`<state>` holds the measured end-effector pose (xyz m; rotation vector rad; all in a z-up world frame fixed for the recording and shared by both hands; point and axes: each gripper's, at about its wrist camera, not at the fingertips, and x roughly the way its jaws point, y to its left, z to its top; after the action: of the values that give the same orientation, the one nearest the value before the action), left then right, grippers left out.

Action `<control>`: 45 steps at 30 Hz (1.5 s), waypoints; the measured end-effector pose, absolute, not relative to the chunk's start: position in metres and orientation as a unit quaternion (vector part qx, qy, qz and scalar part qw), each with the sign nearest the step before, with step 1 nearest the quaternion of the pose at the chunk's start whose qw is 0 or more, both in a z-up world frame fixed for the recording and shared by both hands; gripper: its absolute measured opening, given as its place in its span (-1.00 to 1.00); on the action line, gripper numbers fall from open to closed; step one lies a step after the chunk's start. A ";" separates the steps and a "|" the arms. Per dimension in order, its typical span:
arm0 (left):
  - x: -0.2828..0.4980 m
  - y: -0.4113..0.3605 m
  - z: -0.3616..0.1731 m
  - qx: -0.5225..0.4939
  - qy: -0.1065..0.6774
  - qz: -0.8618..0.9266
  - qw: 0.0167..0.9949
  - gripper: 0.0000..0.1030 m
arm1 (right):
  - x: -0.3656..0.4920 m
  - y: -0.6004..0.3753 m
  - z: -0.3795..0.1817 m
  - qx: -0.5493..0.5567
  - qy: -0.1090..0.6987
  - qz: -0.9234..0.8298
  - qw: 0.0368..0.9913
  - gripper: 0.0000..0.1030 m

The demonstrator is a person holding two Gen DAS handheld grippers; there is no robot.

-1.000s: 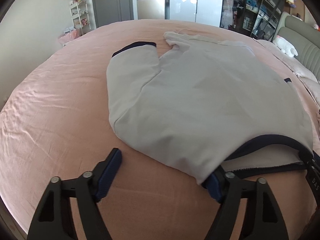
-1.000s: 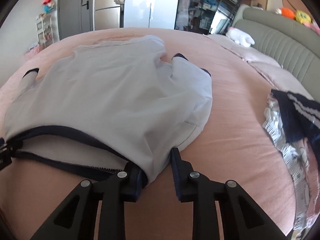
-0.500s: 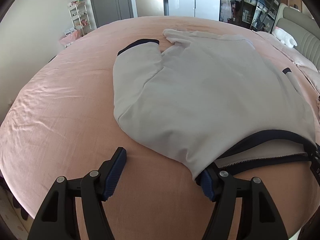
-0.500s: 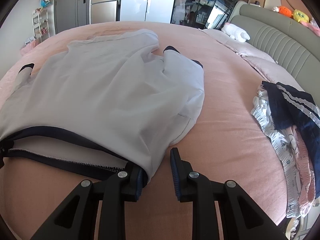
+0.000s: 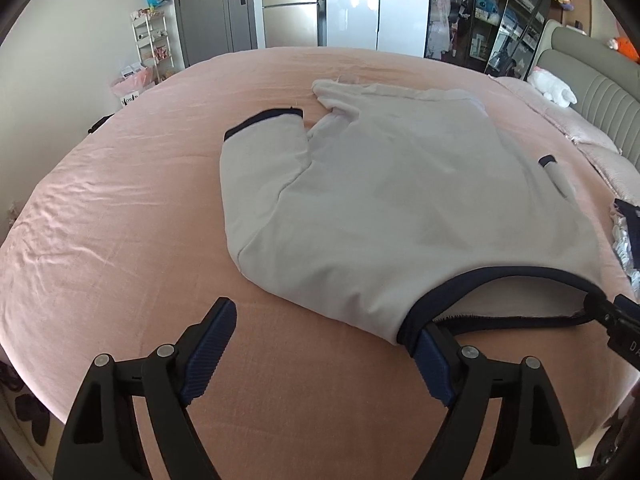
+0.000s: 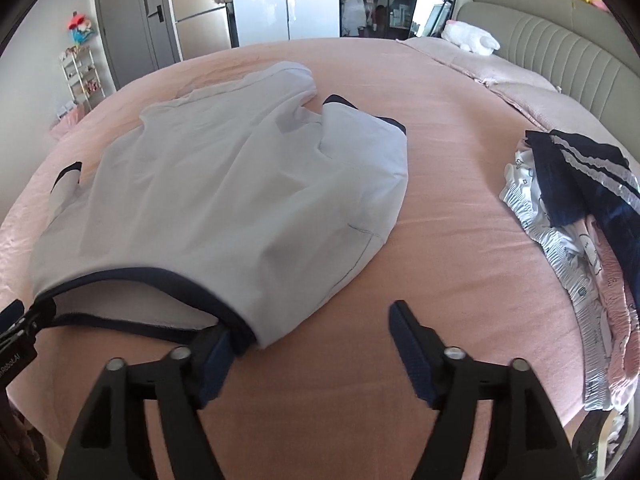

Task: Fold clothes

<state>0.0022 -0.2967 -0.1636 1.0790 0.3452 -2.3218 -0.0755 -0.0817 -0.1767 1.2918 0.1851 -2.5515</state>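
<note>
Your right gripper [image 6: 316,344] has just let go: a second ago its fingers were pinched narrow on the near shoulder of the white shirt [image 5: 400,200], and now they have sprung wide, the cloth no longer pressed. Your left gripper [image 5: 324,344] has also spread its fingers further and both views have drawn back a little from the shirt, so more of the pink bed [image 5: 120,220] shows in front of it.

Take the shirt as your landmark. It lies flat on the bed, navy-trimmed collar [image 6: 152,276] at its near edge, hem at the far side. The collar gapes open between your two grippers. One inner finger of each gripper touches or sits just under a corner of that collar edge: the left gripper's right finger [image 5: 432,364] at one end, the right gripper's left finger [image 6: 216,364] at the other. The outer fingers stand over bare sheet, apart from the cloth.

Both short sleeves, each with a navy cuff, lie folded in beside the shirt's body. Off to the shirt's right, well apart, sits a pile of other clothes [image 6: 572,216], navy and patterned white. Beyond the shirt's far right corner a white plush toy [image 6: 472,38] rests by the grey headboard [image 6: 560,52].
</note>
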 end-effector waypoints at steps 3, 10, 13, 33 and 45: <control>0.005 -0.295 -0.156 0.394 0.129 -0.868 0.273 0.62 | -0.072 -0.080 -0.171 0.444 0.066 -0.883 0.136 0.52; 0.013 -0.287 -0.143 0.389 0.117 -0.873 0.269 0.62 | -0.070 -0.080 -0.165 0.450 0.066 -0.879 0.143 0.52; 0.023 -0.286 -0.136 0.382 0.119 -0.874 0.276 0.62 | -0.067 -0.078 -0.161 0.450 0.066 -0.879 0.145 0.53; -0.036 -0.282 -0.098 0.398 0.131 -0.874 0.247 0.63 | -0.092 -0.053 -0.156 0.470 0.025 -0.869 0.156 0.53; -0.086 -0.291 -0.107 0.411 0.090 -0.885 0.198 0.63 | -0.159 -0.003 -0.154 0.480 -0.061 -0.856 0.184 0.53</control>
<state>-0.0863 -0.2914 -0.1069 1.1506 0.2528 -2.4769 -0.1591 -0.0026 -0.1542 1.3532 -0.1707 -2.4126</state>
